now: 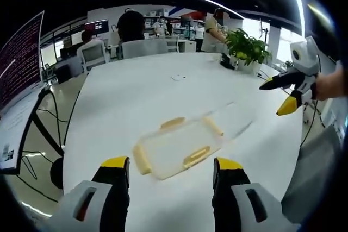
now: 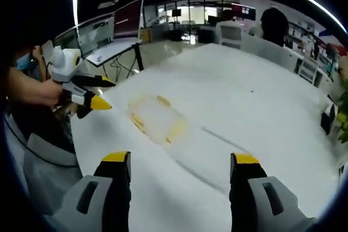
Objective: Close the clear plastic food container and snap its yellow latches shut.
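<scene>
**Container flat on the bench, both grippers clear of it**

On the white bench [image 1: 136, 101], the clear plastic food container [image 1: 176, 148] lies flat near the close edge. Yellow latches [image 1: 196, 156] show along its rim: one on the near long side, one on the far side, one at the left end, one toward the right. A clear lid [image 1: 231, 120] extends from its right side across the bench top; edges faint, hard to trace.

Left gripper [image 1: 171, 172]: fingers spread wide, nothing between them, hovering just short of the container. Right gripper [image 2: 179, 167]: fingers likewise parted and empty, well back from the container [image 2: 157, 120], which sits ahead and slightly left in the right gripper view.

Each gripper appears in the other's view, held in a hand, above the bench edge and apart from the container.

Background: potted plant [image 1: 247, 50] at the far right of the bench, monitors [image 2: 111, 33] on a neighbouring desk, seated people [image 1: 130, 28] beyond the far end.
</scene>
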{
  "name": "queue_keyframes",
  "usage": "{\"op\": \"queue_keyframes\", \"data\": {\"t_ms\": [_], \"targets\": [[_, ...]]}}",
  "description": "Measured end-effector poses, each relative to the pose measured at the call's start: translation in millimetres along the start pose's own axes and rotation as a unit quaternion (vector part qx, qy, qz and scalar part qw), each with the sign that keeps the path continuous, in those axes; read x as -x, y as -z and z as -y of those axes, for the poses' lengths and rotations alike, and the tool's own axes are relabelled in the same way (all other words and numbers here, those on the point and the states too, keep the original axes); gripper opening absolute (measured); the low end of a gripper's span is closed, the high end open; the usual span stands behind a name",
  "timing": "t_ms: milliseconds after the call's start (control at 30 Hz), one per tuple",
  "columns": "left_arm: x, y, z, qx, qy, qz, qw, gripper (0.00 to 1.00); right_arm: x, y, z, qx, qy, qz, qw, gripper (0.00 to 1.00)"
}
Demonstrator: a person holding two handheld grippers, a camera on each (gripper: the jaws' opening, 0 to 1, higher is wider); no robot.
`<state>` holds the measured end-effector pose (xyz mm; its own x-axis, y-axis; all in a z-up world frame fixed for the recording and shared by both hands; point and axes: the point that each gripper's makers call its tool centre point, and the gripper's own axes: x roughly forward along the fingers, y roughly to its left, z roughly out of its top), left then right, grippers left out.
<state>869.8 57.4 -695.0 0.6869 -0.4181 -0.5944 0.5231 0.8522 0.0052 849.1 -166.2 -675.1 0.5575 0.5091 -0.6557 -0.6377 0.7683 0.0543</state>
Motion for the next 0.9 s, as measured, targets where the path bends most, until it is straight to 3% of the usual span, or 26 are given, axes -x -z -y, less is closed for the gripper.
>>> {"op": "queue_keyframes", "data": {"t_ms": [433, 533, 767, 900], "targets": [[-21.9, -6.1, -6.7, -0.052, 0.055, -0.027, 0.9968, 0.57, -30.2, -16.1, -3.4, 0.061, -0.035, -0.028, 0.9971, 0.71], [-25.4, -0.1, -3.9, -0.070, 0.085, -0.048, 0.9927, 0.57, -37.7, -19.1, -8.2, 0.082, -0.048, -0.037, 0.9948, 0.71], [-34.7, 6.7, -11.4, -0.099, 0.104, -0.073, 0.9870, 0.58, -54.3, -34.4, -13.7, 0.132, -0.076, -0.041, 0.9875, 0.71], [-39.0, 12.3, -12.7, -0.123, 0.128, -0.096, 0.9794, 0.59, -63.7, -40.1, -14.5, 0.169, -0.091, -0.042, 0.9806, 0.69]]}}
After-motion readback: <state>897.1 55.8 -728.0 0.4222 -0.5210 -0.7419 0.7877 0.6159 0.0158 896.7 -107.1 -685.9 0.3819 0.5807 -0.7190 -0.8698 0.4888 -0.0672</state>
